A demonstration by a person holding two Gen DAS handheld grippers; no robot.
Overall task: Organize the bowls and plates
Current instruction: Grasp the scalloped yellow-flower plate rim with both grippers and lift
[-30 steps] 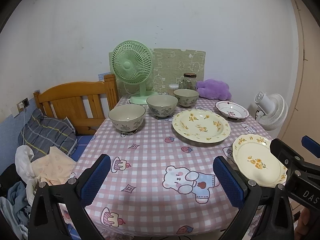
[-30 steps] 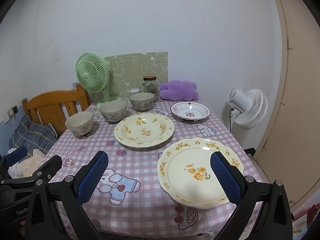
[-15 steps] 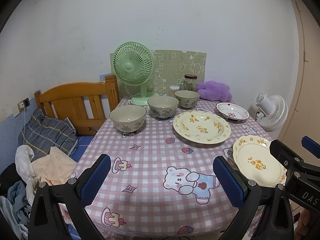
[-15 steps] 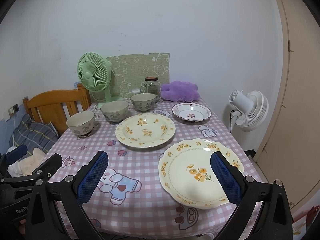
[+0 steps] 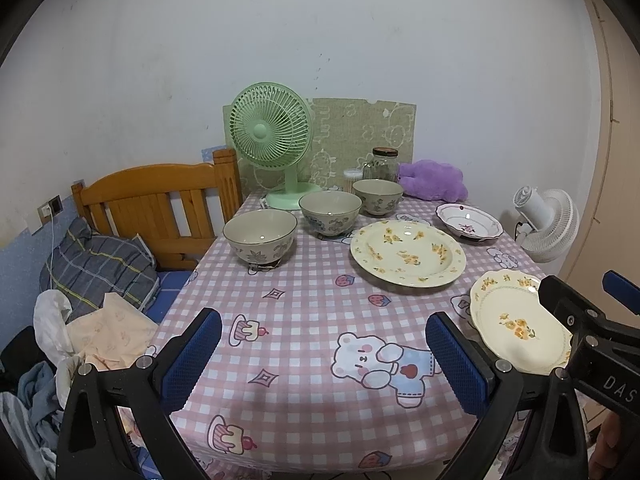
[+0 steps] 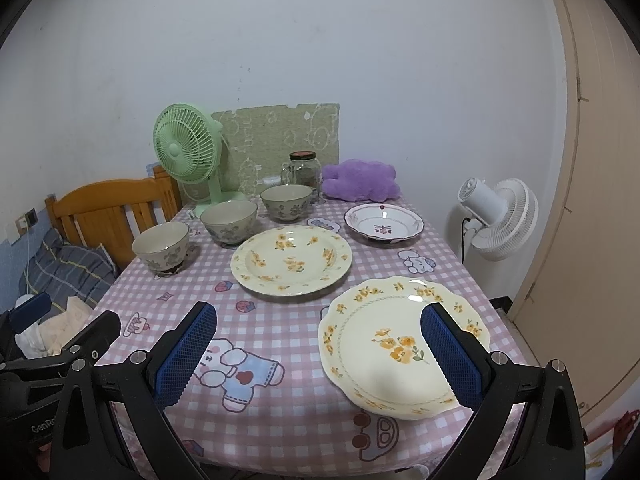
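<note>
Three grey floral bowls stand in a diagonal row at the back left: near bowl (image 5: 260, 240) (image 6: 161, 246), middle bowl (image 5: 330, 213) (image 6: 229, 217), far bowl (image 5: 377, 196) (image 6: 286, 202). A round yellow-flowered plate (image 5: 408, 252) (image 6: 291, 260) lies mid-table. A scalloped yellow plate (image 5: 516, 320) (image 6: 384, 340) lies near right. A small white plate with a purple rim (image 5: 469, 222) (image 6: 383, 223) sits behind. My left gripper (image 5: 322, 360) hangs open over the table's near edge. My right gripper (image 6: 320, 354) is open above the near edge, its right finger over the scalloped plate.
The table wears a pink checked cloth (image 5: 304, 312). At its back stand a green fan (image 5: 267, 130), a glass jar (image 5: 384, 164) and a purple plush (image 5: 434, 182). A wooden headboard (image 5: 152, 200) and bedding lie left. A white fan (image 6: 500, 216) and a door (image 6: 600, 200) are right.
Both views have lifted and pulled back slightly, so the table sits a little lower in each view. Nothing on the table moved, and both grippers stay open.
</note>
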